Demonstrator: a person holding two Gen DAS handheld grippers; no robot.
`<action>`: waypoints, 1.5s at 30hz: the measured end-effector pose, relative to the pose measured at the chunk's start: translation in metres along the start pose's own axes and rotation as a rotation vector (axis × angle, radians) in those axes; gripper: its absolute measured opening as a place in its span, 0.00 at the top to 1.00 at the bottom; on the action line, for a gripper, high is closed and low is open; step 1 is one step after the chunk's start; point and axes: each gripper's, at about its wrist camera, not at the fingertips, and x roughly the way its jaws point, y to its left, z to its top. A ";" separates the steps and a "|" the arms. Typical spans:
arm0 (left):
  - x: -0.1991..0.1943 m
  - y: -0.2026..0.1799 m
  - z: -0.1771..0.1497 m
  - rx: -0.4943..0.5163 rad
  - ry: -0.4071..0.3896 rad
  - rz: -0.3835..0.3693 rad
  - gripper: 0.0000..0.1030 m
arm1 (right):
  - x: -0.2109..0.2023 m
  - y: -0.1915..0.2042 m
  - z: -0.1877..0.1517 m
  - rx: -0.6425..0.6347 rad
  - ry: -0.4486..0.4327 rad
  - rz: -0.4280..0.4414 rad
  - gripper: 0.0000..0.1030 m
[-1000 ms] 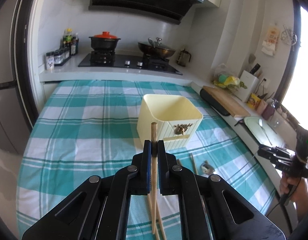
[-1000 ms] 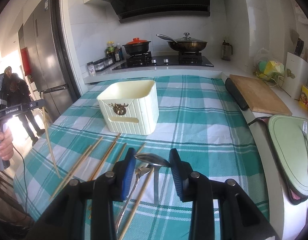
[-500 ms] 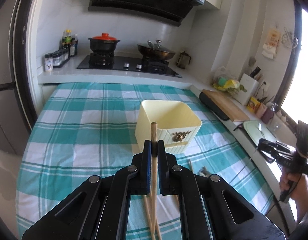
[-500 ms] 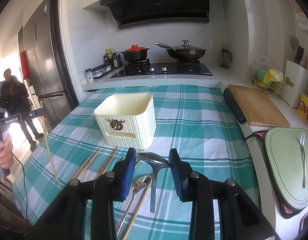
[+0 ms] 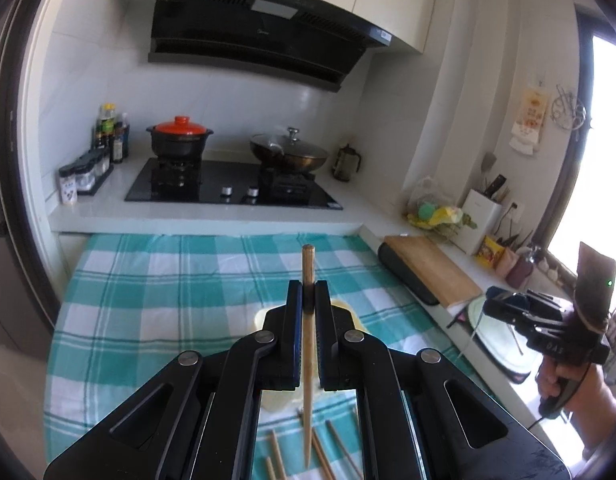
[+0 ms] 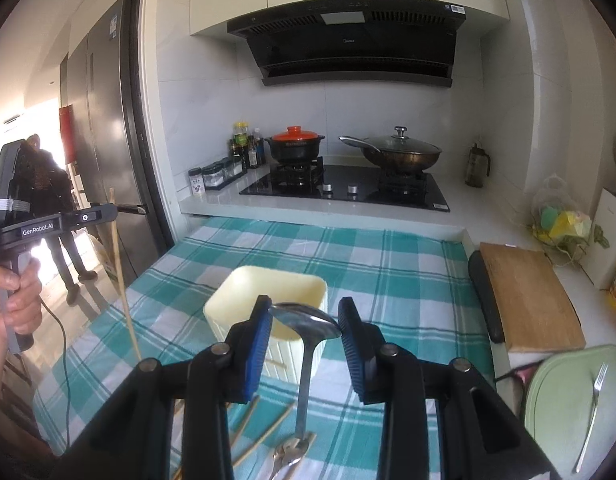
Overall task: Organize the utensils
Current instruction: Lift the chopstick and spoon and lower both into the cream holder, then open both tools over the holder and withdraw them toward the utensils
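Note:
My left gripper [image 5: 308, 294] is shut on a wooden chopstick [image 5: 308, 364] that hangs upright above the table, over the cream bin [image 5: 276, 398], which its jaws mostly hide. My right gripper [image 6: 306, 320] is shut on the bowl of a metal spoon [image 6: 306, 322], handle hanging down, held above the near edge of the cream bin [image 6: 280, 292]. Loose chopsticks [image 5: 333, 444] lie on the checked cloth [image 5: 168, 280] below. Another spoon [image 6: 288, 454] lies on the cloth. The left gripper with its chopstick [image 6: 122, 280] shows at the left of the right wrist view.
A stove [image 6: 343, 188] with a red-lidded pot [image 6: 294, 146] and a wok [image 6: 399, 156] stands at the back. A cutting board [image 6: 527, 296] and a green board [image 6: 575, 408] with a fork [image 6: 591, 412] lie on the right counter. A person [image 6: 48, 200] stands at the far left.
Both grippers have risen, lifting the chopstick and the spoon higher above the table and closer over the bin. The bin now sits lower in both views.

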 end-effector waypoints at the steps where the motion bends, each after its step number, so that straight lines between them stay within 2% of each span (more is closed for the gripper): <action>1: 0.006 0.000 0.009 0.002 -0.008 0.000 0.97 | 0.006 0.000 0.010 -0.002 -0.003 0.007 0.66; 6: 0.042 -0.004 0.042 0.019 -0.039 0.009 0.97 | 0.041 0.004 0.054 -0.010 -0.024 0.035 0.66; 10: 0.084 -0.004 0.047 0.036 -0.019 0.034 0.97 | 0.081 0.006 0.066 -0.009 0.008 0.067 0.66; 14: 0.130 0.005 0.036 0.008 0.054 0.041 0.97 | 0.131 0.006 0.057 0.002 0.087 0.100 0.66; 19: 0.181 0.020 0.005 -0.034 0.171 0.067 0.97 | 0.191 -0.004 0.032 0.052 0.215 0.122 0.66; 25: 0.215 0.029 -0.023 -0.057 0.264 0.119 0.95 | 0.233 -0.013 0.014 0.063 0.302 0.097 0.68; 26: 0.218 0.030 -0.025 -0.063 0.277 0.134 0.89 | 0.237 -0.014 0.013 0.064 0.316 0.087 0.66; 27: 0.218 0.032 -0.025 -0.073 0.290 0.138 0.82 | 0.239 -0.014 0.013 0.062 0.319 0.075 0.56; 29: 0.209 0.036 -0.023 -0.104 0.281 0.132 0.62 | 0.231 -0.015 0.017 0.059 0.297 0.066 0.49; 32: 0.176 0.039 -0.012 -0.115 0.238 0.125 0.44 | 0.203 -0.014 0.030 0.042 0.250 0.054 0.49; 36: 0.101 0.032 -0.006 -0.043 0.190 0.150 0.31 | 0.137 -0.008 0.040 -0.028 0.183 0.006 0.44; 39: 0.044 0.025 -0.018 0.038 0.177 0.183 0.22 | 0.075 0.000 0.029 -0.109 0.152 -0.041 0.43; 42: -0.015 0.017 -0.049 0.114 0.188 0.233 0.15 | 0.021 0.007 0.005 -0.175 0.137 -0.100 0.43; 45: -0.063 0.008 -0.097 0.156 0.194 0.278 0.10 | -0.031 0.016 -0.034 -0.209 0.127 -0.158 0.43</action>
